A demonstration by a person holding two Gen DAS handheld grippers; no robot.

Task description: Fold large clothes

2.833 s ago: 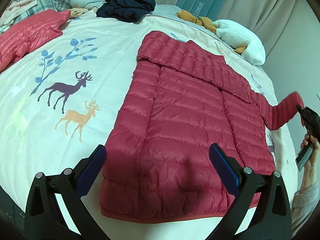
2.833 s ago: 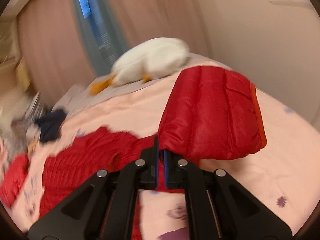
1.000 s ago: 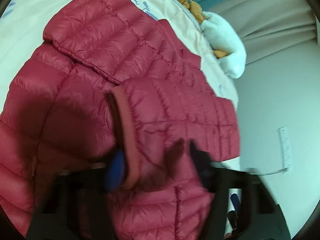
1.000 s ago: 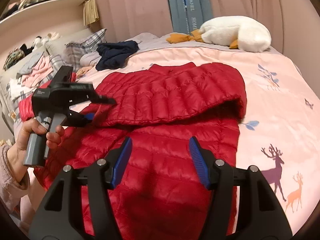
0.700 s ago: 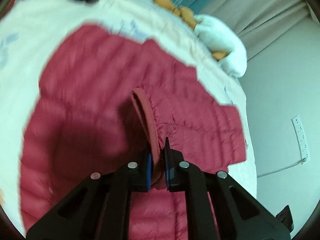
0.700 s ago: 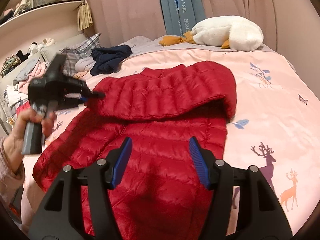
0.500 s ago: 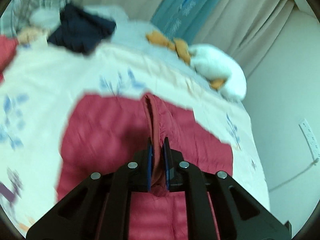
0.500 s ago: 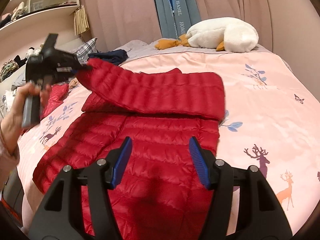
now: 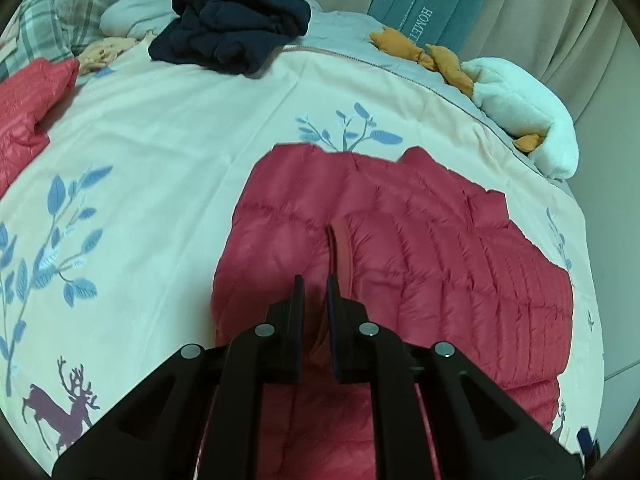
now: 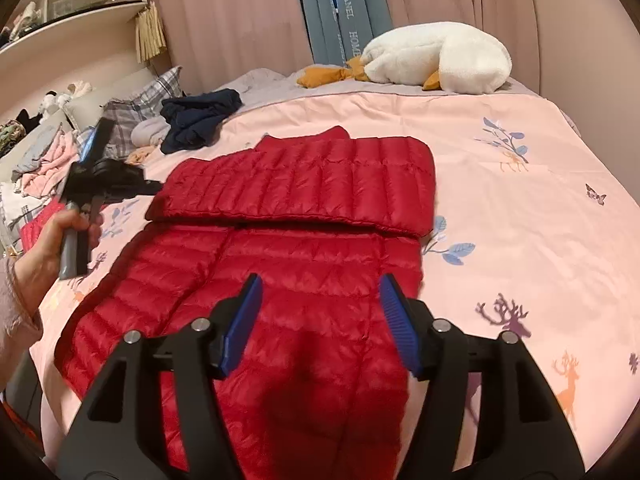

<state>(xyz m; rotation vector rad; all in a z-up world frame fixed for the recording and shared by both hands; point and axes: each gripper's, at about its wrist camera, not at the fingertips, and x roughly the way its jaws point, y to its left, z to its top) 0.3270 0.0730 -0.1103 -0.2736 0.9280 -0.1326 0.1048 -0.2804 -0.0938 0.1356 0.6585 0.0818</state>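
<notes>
A red quilted down jacket [image 10: 288, 264] lies flat on the bed, with its right sleeve [image 10: 296, 184] folded straight across the chest. In the left wrist view the jacket [image 9: 420, 272] fills the middle. My left gripper [image 9: 316, 284] sits just above the jacket with its jaws nearly closed, next to the sleeve cuff [image 9: 340, 248]. Whether it still pinches the cuff I cannot tell. In the right wrist view the left gripper [image 10: 148, 188] points at the cuff end. My right gripper [image 10: 320, 312] is open and empty above the jacket's lower body.
A dark navy garment [image 9: 228, 36] lies at the far side of the bed. A white plush goose [image 10: 436, 58] lies by the curtains. Another red jacket [image 9: 28, 96] and a clothes pile [image 10: 36, 160] are at the left. The bedspread [image 10: 520, 208] has deer prints.
My left gripper carried the sleeve cuff across the jacket toward the left and lowered it flat onto the chest. The right gripper stayed open over the jacket's lower body.
</notes>
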